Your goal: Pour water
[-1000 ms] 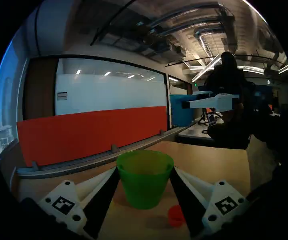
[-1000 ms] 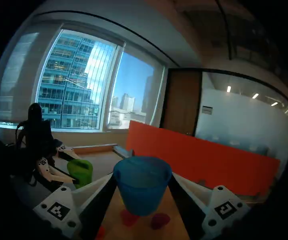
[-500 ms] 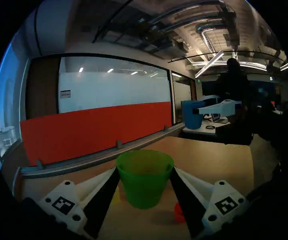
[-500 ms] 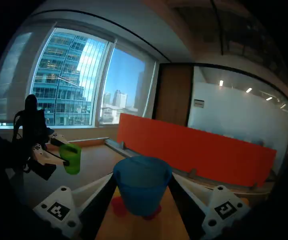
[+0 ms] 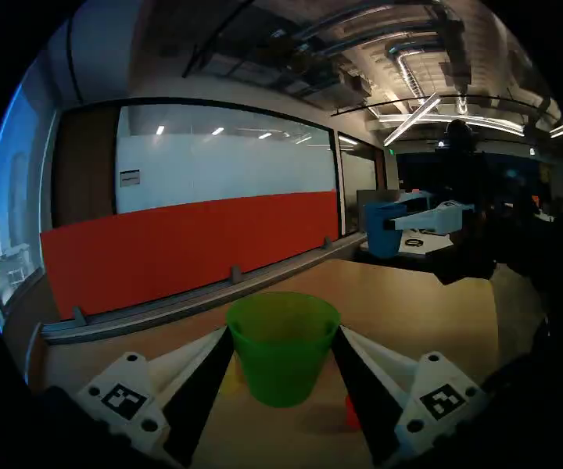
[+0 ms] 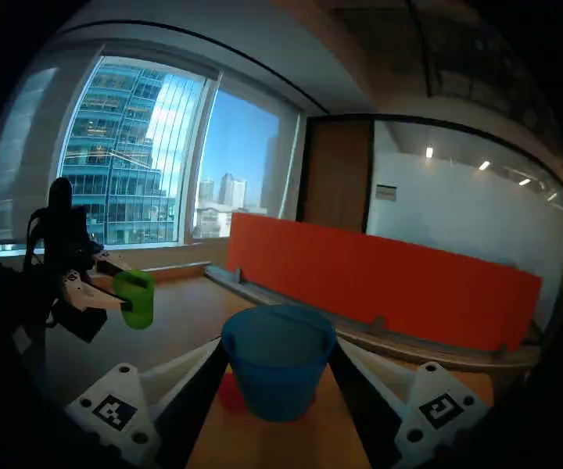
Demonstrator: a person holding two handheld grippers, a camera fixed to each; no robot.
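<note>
Wooden table (image 5: pixel 414 305) showing light-brown top, running out to grey rail (image 5: pixel 164 309) along far edge. Orange panel (image 5: pixel 188 246) standing just behind rail. Small red piece (image 5: pixel 350 410) lying on table, partly hidden, kind not determinable. Yellowish piece (image 5: pixel 236 376) lying near it, mostly hidden. In right gripper view, red round piece (image 6: pixel 229 391) lying on tabletop, partly covered.

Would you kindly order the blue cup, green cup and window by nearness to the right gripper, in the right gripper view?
1. blue cup: centre, held in the jaws.
2. green cup: left, farther off.
3. window: far left, behind.
</note>
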